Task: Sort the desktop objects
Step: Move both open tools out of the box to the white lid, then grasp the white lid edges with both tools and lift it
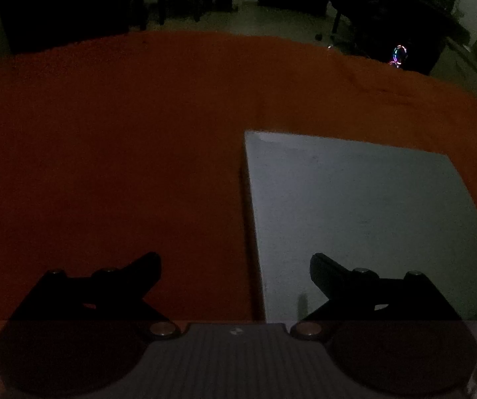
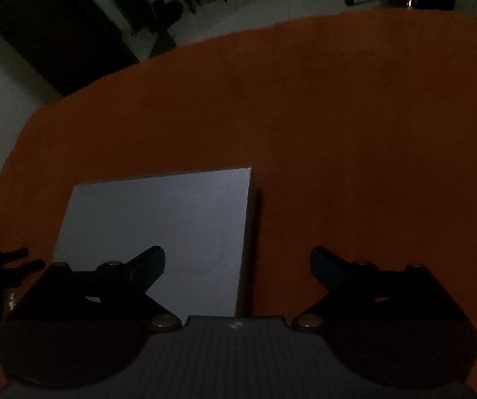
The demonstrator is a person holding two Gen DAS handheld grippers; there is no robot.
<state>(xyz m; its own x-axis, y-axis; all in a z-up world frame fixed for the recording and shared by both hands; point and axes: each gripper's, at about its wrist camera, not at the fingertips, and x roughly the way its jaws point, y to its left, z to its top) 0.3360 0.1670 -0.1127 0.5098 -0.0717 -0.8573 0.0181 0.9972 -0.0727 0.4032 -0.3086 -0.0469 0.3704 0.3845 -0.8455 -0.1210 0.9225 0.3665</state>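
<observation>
Dim light, both views grainy. Nearest to us, the left claw (image 1: pixel 235 267) stands spread wide with nothing between its fingers; one finger hangs over the orange cloth, the other over the near part of a flat grey-white slab (image 1: pixel 364 212). The right claw (image 2: pixel 237 264) is likewise spread and empty, one finger over that same slab (image 2: pixel 158 232), the other over bare cloth. So the slab lies just ahead of and between the two claws, flat on the worktop (image 1: pixel 112 153), square-edged, thin. It may be a closed book, a pad or a slim box; we cannot tell which.

At the left edge of the right view the dark fingers of the other tool (image 2: pixel 9 266) show near the slab's far side.

Beyond the slab the worktop (image 2: pixel 354 126) runs on with no other object that we can make out. Past its edge: pale floor, dark furniture, a small coloured light (image 1: pixel 399 55).

We judge the step in hand to be an approach, with nothing gripped yet. Next move, in our view: choose one claw, bring it low to an edge of the slab, and close across its thickness; a thin flat thing may need tipping or sliding to the worktop's edge first.
</observation>
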